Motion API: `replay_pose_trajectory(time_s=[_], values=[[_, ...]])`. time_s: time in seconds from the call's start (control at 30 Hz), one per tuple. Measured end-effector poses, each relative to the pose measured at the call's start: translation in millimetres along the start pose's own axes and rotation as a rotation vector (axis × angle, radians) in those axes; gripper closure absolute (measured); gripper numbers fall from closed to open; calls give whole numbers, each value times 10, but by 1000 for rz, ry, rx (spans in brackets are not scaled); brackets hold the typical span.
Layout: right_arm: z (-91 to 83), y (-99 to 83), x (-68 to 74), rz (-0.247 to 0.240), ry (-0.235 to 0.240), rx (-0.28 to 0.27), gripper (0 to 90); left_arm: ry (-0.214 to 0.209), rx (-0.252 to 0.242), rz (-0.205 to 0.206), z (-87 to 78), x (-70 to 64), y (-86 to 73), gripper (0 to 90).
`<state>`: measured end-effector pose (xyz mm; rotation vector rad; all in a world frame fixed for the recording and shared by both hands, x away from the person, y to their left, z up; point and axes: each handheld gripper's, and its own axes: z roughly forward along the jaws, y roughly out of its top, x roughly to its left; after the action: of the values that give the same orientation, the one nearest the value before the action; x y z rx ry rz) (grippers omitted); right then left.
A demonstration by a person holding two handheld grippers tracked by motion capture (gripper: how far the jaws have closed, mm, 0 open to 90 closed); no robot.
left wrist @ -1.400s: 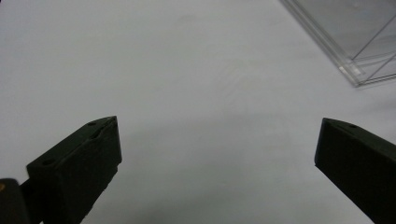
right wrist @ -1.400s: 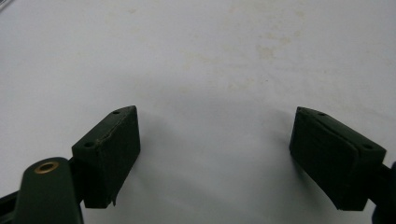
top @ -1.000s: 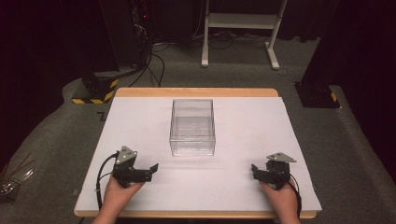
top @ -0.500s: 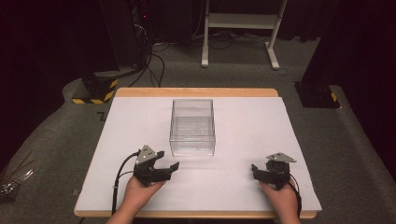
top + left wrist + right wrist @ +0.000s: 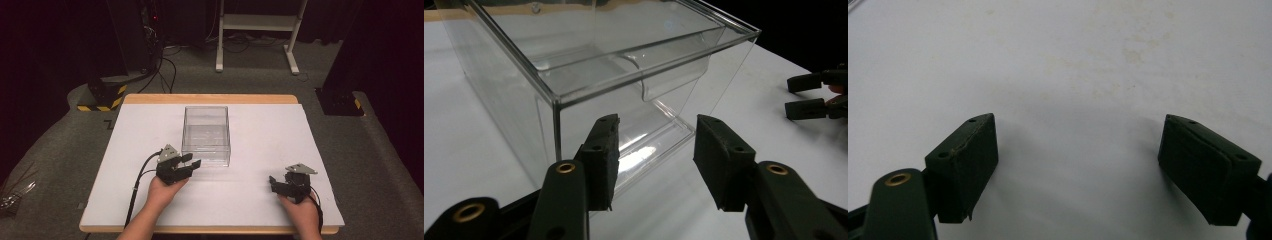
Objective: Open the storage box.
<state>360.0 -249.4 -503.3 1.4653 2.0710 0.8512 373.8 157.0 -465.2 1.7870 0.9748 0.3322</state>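
Note:
A clear plastic box [image 5: 206, 134] with a lid stands in the middle of the white table top [image 5: 260, 135]. My left gripper [image 5: 191, 161] is open and sits just in front of the box's near left corner. In the left gripper view the box [image 5: 589, 65] fills the upper part, with its near corner edge just behind the open gripper [image 5: 656, 160]; nothing is between the pads. My right gripper [image 5: 274, 184] rests open near the front right of the table, pointing left. In the right gripper view the open gripper [image 5: 1078, 165] looks down on bare white surface.
The table has a wooden rim [image 5: 210, 98]. Behind it stand a white frame [image 5: 255, 30] and cables on grey carpet. A black post base [image 5: 340, 100] is at the back right. In the left gripper view the other gripper [image 5: 819, 95] shows at far right.
My left gripper has moved forward and to the right, from the front left of the table up to the box's near left corner. The right gripper has stayed put.

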Motion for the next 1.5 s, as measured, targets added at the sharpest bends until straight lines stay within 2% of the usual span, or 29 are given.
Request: replay_pose_trajectory(time_s=[0.1,0.13,0.33,0.73,1.0,1.1,1.5], values=[[-1,-1,0,0,0,0,163,-1,-14,8,27,19,14,586],[-1,-1,1,0,0,0,163,-11,-31,1,38,32,16,597],[-2,-1,2,0,1,0,163,-44,-60,11,86,47,2,664],[-1,-1,1,-1,1,0,163,-101,-62,2,143,138,22,770],[-2,-1,3,0,0,0,163,-140,-80,25,151,195,5,796],[-2,-2,3,0,0,0,163,-139,-82,31,153,191,0,795],[-3,-3,3,-1,0,0,163,-160,-93,22,145,218,-25,818]])
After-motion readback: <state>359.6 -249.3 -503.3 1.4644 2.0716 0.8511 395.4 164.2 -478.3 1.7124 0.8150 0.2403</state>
